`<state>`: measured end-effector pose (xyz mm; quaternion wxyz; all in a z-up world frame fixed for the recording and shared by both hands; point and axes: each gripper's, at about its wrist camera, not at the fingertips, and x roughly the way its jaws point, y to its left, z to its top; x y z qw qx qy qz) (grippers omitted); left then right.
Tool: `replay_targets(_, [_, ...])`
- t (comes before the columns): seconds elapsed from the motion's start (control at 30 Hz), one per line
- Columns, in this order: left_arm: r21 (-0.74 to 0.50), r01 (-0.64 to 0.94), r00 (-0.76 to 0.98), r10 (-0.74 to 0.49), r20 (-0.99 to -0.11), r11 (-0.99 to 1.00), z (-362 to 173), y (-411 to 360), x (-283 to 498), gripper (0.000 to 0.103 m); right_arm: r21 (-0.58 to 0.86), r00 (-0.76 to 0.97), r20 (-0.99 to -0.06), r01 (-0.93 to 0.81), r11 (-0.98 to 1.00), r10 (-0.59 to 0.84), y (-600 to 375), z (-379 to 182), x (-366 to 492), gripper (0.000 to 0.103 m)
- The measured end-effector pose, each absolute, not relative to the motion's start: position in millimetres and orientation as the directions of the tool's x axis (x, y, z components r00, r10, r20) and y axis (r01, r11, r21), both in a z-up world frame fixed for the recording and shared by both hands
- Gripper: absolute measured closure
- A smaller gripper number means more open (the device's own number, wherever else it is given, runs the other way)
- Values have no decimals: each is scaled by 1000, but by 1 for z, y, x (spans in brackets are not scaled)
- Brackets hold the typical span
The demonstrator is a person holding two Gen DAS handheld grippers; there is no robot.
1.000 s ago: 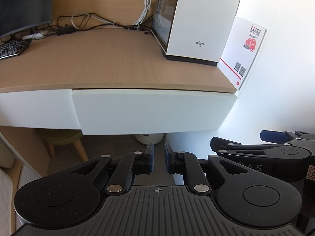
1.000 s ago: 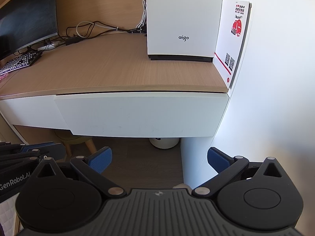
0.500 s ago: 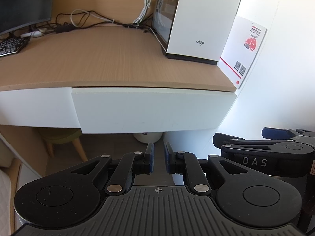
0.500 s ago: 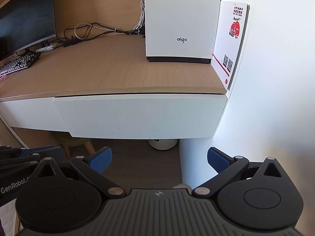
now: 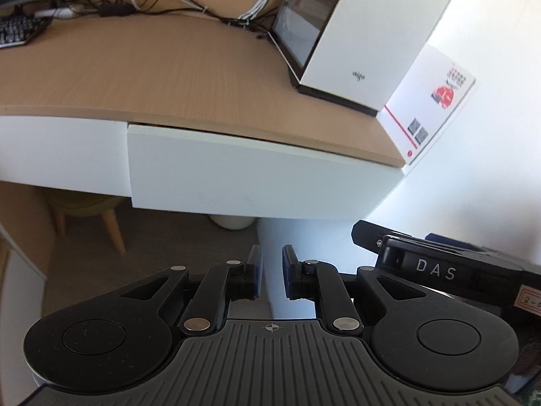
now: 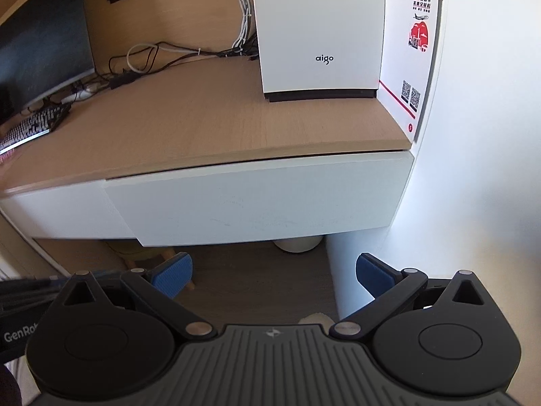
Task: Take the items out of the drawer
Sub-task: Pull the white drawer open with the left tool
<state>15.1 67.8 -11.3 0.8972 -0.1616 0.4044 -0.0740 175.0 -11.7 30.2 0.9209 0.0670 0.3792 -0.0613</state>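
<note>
On the desk [image 6: 203,128] an "aigo" case [image 6: 318,27]; left tongs [image 5: 269,272] closed (empty), right tongs [image 6: 274,275] agape.

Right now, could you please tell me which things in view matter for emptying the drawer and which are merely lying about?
Job: drawer, left gripper, right gripper.
Lying about: white computer case, keyboard, monitor, cables, leaflet.

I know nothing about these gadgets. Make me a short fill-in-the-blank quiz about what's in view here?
1. The white drawer under the wooden desktop is still ____.
2. The right gripper has its blue pads spread ____.
3. The white computer case bears the word ____.
4. The left gripper holds ____ between its pads.

Missing words: closed; open; aigo; nothing
</note>
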Motion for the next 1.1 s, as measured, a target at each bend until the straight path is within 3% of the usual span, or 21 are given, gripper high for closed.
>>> replay_targets(0.23, [-371,42,692,-295,-659,928,-26,94,15,88,155,749,-661,178,972,-31,-10,30,176,0])
replay_targets(0.4, [-546,44,623,-451,-639,836,-48,110,31,89,157,683,-731,155,975,9,-8,14,196,0])
replay_targets(0.47, [-529,7,644,-409,-646,848,-54,115,37,89,117,674,-739,155,981,-18,-6,9,205,0])
replay_targets(0.67, [-374,-137,784,-130,-607,917,-39,153,68,88,65,706,-707,109,992,-32,-13,8,241,0])
replay_targets(0.9, [-354,-293,774,2,-634,888,-46,196,124,87,-27,712,-700,37,999,-46,-17,-9,271,0])
replay_targets(1.1, [-311,-304,728,9,-685,901,-59,193,153,87,-28,682,-731,4,1000,-23,-23,-27,287,0])
